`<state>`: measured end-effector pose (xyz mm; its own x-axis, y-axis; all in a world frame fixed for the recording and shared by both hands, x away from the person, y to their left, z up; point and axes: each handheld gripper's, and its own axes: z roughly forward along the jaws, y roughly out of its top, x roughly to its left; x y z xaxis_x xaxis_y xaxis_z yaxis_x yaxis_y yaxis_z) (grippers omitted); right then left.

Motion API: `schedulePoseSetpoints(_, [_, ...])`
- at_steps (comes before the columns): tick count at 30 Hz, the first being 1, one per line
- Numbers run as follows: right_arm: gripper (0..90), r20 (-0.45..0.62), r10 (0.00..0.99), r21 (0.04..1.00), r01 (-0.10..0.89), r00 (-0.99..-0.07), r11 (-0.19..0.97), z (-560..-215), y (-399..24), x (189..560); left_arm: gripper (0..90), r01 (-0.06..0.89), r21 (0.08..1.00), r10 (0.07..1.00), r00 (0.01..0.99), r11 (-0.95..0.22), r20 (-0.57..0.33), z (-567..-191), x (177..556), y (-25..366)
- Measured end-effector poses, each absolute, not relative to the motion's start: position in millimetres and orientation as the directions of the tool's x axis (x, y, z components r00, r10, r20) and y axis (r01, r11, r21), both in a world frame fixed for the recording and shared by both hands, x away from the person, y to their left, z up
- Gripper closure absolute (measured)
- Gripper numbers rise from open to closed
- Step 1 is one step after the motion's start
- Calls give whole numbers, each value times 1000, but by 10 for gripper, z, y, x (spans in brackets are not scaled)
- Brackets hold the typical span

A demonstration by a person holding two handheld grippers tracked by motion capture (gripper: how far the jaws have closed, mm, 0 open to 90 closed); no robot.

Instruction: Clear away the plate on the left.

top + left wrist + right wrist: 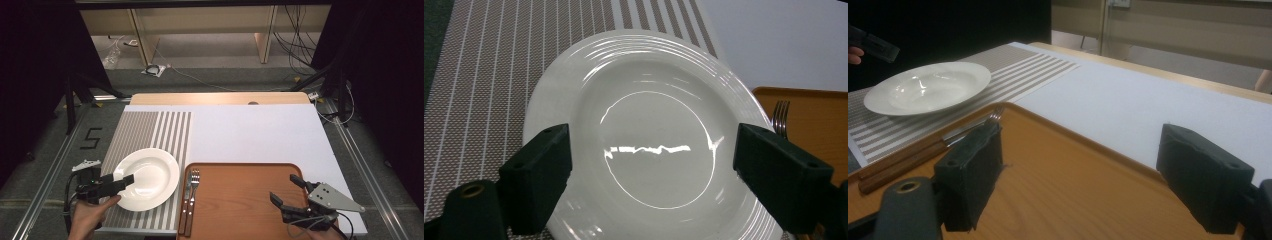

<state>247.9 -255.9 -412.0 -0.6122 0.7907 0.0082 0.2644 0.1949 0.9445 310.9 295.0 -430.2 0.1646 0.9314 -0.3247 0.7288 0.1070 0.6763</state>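
Fingers of my left gripper stand apart over the white plate on the striped mat. It looks rigid, glossy, breakable; I judge its rim safest. My right gripper hangs spread above the tray.

The left tool hangs with black jaws spread wide over a glossy white round ceramic plate on a striped woven placemat, silver fork tines on an orange tray beside it

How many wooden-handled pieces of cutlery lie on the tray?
2: a wooden-handled fork and a wooden-handled knife, side by side along the left edge of the brown wooden tray.
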Motion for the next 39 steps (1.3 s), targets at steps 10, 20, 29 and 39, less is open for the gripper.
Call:
schedulePoseSetpoints(10, [195, 11, 790, 946, 262, -612, 191, -4120, -2555, 2474, 156, 737, 641, 923, 60, 216, -380, -4342, 3099, 3083])
schedulePoseSetpoints(20, [196, 11, 790, 946, 262, -613, 189, -4114, -2554, 2467, 159, 728, 522, 823, -103, 445, -558, -4469, 3085, 3345])
schedulePoseSetpoints(29, [196, 15, 791, 945, 268, -611, 189, -4121, -2550, 2472, 164, 762, 439, 782, -139, 476, -608, -4568, 3146, 3348])
schedulePoseSetpoints(39, [196, 20, 793, 944, 271, -609, 185, -4123, -2548, 2473, 181, 776, 320, 689, -195, 544, -698, -4672, 3143, 3298])
